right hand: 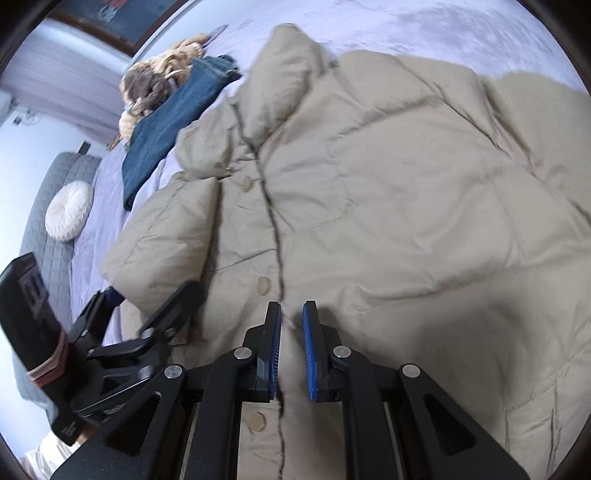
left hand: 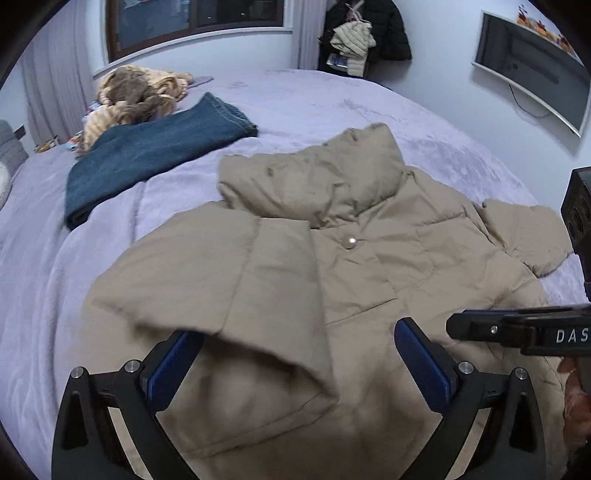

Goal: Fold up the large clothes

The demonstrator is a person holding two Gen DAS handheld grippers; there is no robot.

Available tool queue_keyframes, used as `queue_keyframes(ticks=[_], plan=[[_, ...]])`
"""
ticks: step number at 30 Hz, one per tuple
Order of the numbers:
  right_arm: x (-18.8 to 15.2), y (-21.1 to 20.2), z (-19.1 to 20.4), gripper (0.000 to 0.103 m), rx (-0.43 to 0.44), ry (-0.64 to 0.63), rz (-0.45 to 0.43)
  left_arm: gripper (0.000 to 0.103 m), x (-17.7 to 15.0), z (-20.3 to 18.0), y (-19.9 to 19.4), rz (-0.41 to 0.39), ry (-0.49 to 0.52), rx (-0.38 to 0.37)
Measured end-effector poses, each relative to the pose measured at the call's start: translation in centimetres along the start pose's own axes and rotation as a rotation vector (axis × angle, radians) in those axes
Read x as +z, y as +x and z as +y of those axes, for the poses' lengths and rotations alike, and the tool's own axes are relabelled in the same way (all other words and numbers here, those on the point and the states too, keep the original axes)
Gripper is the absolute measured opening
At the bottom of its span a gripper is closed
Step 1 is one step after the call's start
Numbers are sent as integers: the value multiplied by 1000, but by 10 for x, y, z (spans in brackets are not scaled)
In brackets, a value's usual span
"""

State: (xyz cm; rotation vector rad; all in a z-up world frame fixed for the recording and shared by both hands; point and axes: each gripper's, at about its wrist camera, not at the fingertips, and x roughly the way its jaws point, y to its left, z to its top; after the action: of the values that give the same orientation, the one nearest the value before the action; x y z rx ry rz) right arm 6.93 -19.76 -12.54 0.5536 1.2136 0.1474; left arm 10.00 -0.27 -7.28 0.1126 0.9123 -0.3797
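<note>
A beige puffer jacket (left hand: 332,240) lies front up on the lilac bed (left hand: 295,99), collar toward the far side; it fills the right wrist view (right hand: 388,192). Its left sleeve (left hand: 207,284) is folded over the body. My left gripper (left hand: 299,332) is open, its blue pads either side of the sleeve cuff, not gripping it. My right gripper (right hand: 291,306) hovers over the jacket's front placket with its pads close together and a narrow gap; no cloth shows between them. The right gripper also shows in the left wrist view (left hand: 517,328), the left gripper in the right wrist view (right hand: 140,314).
Folded blue jeans (left hand: 155,151) and a heap of tan and brown clothes (left hand: 136,96) lie at the far left of the bed. A grey headboard (right hand: 48,206) with a round white cushion (right hand: 68,216) stands at the left. Coats (left hand: 365,33) hang on the far wall beside a television (left hand: 535,62).
</note>
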Motion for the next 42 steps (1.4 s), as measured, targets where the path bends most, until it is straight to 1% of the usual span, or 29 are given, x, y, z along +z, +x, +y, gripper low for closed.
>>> queue_keyframes(ticks=[1,2,3,5,6,9,11,13,15,17,19,21,22,23,25,27,28,29,32,33,35,36,37,38,39,40,41,42], plan=[[3,-1,9,49,-3,-35,1,103,-2,20,-12,-14,-33,40],[6,-3,23,79,-19,-88,-7,103,-9,35,-22,-18,-60,78],[7,-5,33,86,-29,-131,-22,103,-14,51,-29,-12,-85,111],[10,-8,62,87,-31,-244,-50,103,-34,86,-43,9,-148,203],[10,-5,82,87,-47,-324,-54,103,-44,102,-47,26,-174,245],[5,9,130,87,-108,-506,-67,103,-73,134,-45,116,-197,307],[-4,26,161,87,-170,-637,-65,103,-91,140,-36,173,-179,320],[-14,41,179,87,-232,-730,-68,103,-100,136,-24,200,-138,326],[-18,59,191,87,-289,-792,-70,103,-97,134,-15,185,-130,356],[-14,72,196,86,-331,-800,-75,103,-90,143,-7,162,-205,398],[-5,82,195,83,-381,-784,-80,103,-87,157,-4,148,-298,456],[11,80,185,62,-398,-714,-107,103,-89,171,-5,136,-393,470],[18,76,180,31,-394,-677,-124,103,-90,173,-6,131,-416,471],[25,68,173,10,-379,-627,-144,103,-91,174,-6,129,-424,472],[36,51,155,9,-349,-534,-188,103,-92,172,-3,125,-417,486],[43,38,131,8,-321,-435,-209,103,-92,171,0,125,-421,489],[45,35,121,8,-306,-390,-202,103,-93,171,1,126,-427,491],[47,33,103,8,-273,-311,-190,103,-94,171,2,126,-431,492],[47,44,61,8,-206,-146,-132,103,-97,168,2,128,-428,497],[46,49,45,8,-172,-82,-108,103,-96,170,3,132,-429,494],[46,52,14,8,-46,83,-84,103,-95,172,-1,147,-420,472],[47,50,3,8,1,139,-75,103,-96,172,-6,158,-411,459],[48,46,-3,12,27,171,-68,103,-97,174,-13,169,-398,437],[48,42,-7,22,30,183,-59,103,-98,175,-20,175,-391,408],[47,36,-10,27,24,184,-53,103,-100,177,-28,178,-388,374],[46,28,-12,37,23,181,-53,103,-100,179,-38,174,-391,347],[45,21,-14,43,21,178,-58,103,-100,182,-49,163,-399,335],[43,10,-17,43,8,173,-71,101,-98,186,-58,150,-410,332]])
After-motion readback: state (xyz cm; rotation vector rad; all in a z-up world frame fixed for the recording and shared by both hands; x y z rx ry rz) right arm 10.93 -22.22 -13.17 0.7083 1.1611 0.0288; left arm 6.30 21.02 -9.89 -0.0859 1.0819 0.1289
